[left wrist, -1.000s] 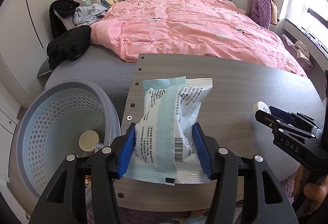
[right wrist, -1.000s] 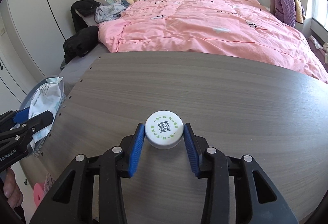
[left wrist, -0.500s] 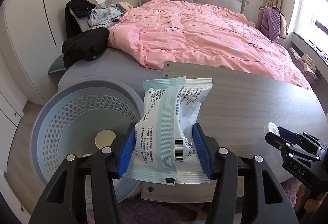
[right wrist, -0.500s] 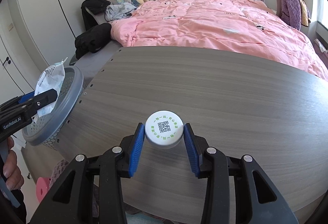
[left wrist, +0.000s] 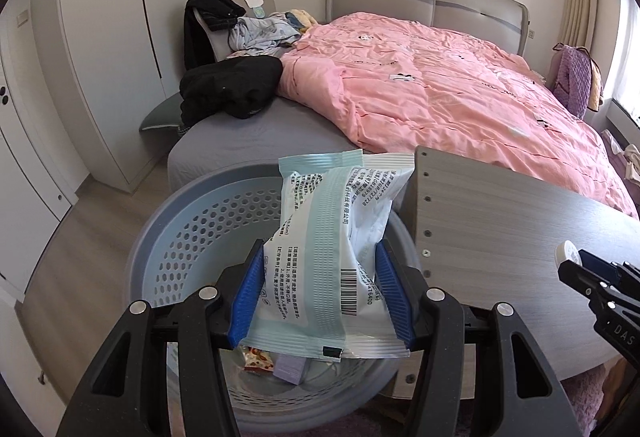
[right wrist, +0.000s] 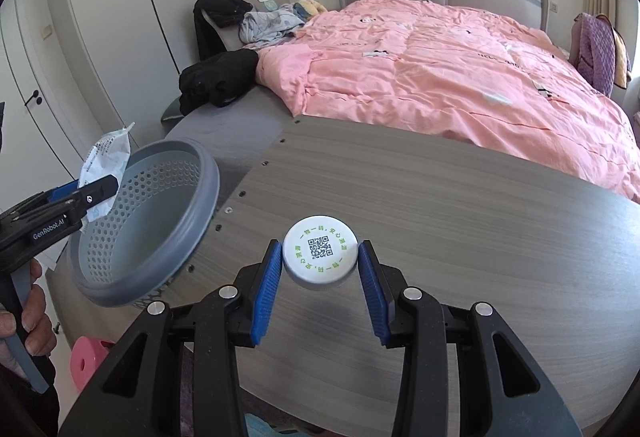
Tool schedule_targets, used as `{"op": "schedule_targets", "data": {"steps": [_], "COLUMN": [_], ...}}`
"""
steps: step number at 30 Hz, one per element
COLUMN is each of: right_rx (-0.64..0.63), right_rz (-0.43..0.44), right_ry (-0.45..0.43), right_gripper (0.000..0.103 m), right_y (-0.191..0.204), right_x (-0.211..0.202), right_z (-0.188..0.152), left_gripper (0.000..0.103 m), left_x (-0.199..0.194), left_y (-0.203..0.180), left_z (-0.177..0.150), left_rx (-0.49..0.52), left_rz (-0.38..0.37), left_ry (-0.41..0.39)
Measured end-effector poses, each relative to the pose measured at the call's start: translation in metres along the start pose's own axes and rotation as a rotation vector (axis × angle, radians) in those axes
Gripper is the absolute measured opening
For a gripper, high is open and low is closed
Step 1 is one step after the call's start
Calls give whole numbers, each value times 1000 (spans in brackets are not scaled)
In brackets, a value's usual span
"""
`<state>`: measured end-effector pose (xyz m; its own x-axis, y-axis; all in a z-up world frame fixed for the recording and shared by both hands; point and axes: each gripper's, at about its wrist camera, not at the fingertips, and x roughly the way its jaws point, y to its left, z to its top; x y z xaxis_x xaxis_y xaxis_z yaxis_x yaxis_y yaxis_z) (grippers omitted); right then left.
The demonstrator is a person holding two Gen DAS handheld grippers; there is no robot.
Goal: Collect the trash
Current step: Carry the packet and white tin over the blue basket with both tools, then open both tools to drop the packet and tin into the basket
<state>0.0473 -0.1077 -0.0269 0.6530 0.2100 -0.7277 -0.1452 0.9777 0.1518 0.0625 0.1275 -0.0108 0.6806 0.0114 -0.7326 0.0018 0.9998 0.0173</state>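
Note:
My left gripper (left wrist: 320, 293) is shut on a white and pale green plastic packet (left wrist: 332, 237) and holds it above the grey perforated basket (left wrist: 188, 237). The basket stands off the table's left end and has wrappers at its bottom. The packet (right wrist: 106, 165) and basket (right wrist: 160, 213) also show at the left of the right wrist view. My right gripper (right wrist: 320, 277) is shut on a white round cap (right wrist: 320, 255) with a QR code, held just above the grey wood table (right wrist: 460, 221).
A bed with a pink duvet (left wrist: 440, 89) lies beyond the table (left wrist: 500, 221). Dark and light clothes (left wrist: 232, 85) are piled at its left side. White wardrobes (left wrist: 100, 49) line the left wall. A pink stool (right wrist: 90, 361) stands on the floor.
My left gripper has carried the packet left off the table's end to above the basket. My right gripper has also shifted left along the table with the cap in it.

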Motion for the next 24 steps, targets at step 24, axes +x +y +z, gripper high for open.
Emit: {"op": "schedule_targets", "data": {"steps": [24], "right_rx": [-204], "right_rz": [211], "right_ry": [76], "right_gripper": [40], "right_y": [126], "right_x": [65], "right_z": [39], "left_gripper": [53], "left_x": [30], "left_y": [79], "left_z": [-13], "left_rx": [-115], "left_rz": [120], "left_ry": [61]}}
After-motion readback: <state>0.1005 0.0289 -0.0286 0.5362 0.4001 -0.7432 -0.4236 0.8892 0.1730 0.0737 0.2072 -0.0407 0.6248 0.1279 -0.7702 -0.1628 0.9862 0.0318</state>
